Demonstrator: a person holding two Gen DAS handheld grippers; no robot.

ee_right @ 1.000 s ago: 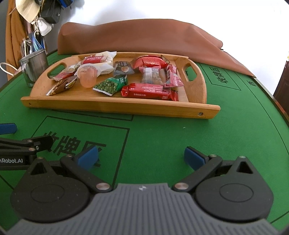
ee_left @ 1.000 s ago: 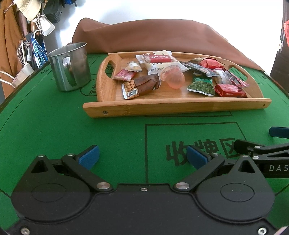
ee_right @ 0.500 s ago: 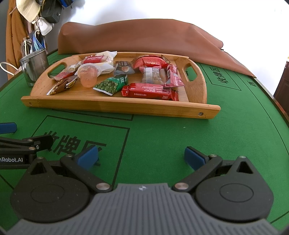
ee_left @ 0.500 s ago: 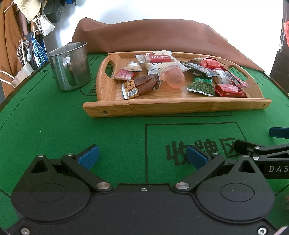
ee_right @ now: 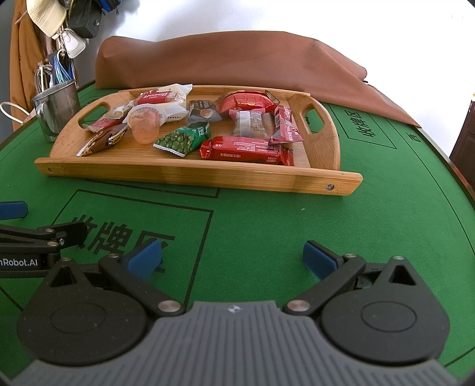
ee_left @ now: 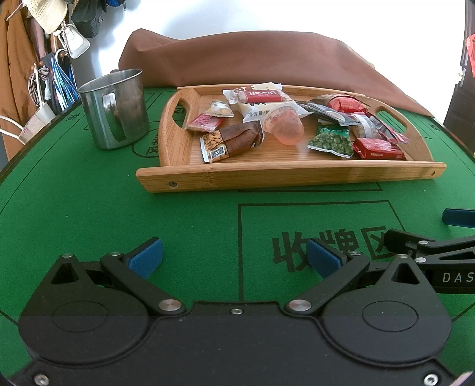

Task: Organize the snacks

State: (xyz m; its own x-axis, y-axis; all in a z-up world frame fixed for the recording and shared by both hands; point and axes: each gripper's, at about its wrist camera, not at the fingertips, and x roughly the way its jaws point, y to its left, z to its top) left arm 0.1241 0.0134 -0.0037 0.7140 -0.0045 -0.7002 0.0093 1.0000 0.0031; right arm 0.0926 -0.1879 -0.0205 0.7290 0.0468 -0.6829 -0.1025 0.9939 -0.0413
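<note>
A bamboo tray (ee_left: 267, 175) (ee_right: 207, 175) lies on the green table and holds several wrapped snacks. Among them are a brown almond bar (ee_left: 234, 141), a pink jelly cup (ee_left: 286, 126) (ee_right: 145, 124), a green pea packet (ee_left: 331, 142) (ee_right: 185, 139), a long red bar (ee_right: 246, 151) and a Biscoff packet (ee_left: 261, 95). My left gripper (ee_left: 234, 256) hovers open over the felt, well short of the tray. My right gripper (ee_right: 233, 256) is likewise open and holds nothing, beside the left one.
A steel mug (ee_left: 114, 115) (ee_right: 55, 107) stands left of the tray. Brown cloth (ee_left: 267, 59) is heaped behind it. Bags and a hat (ee_left: 47, 14) hang at the far left. The table's rim (ee_right: 445, 160) curves along the right.
</note>
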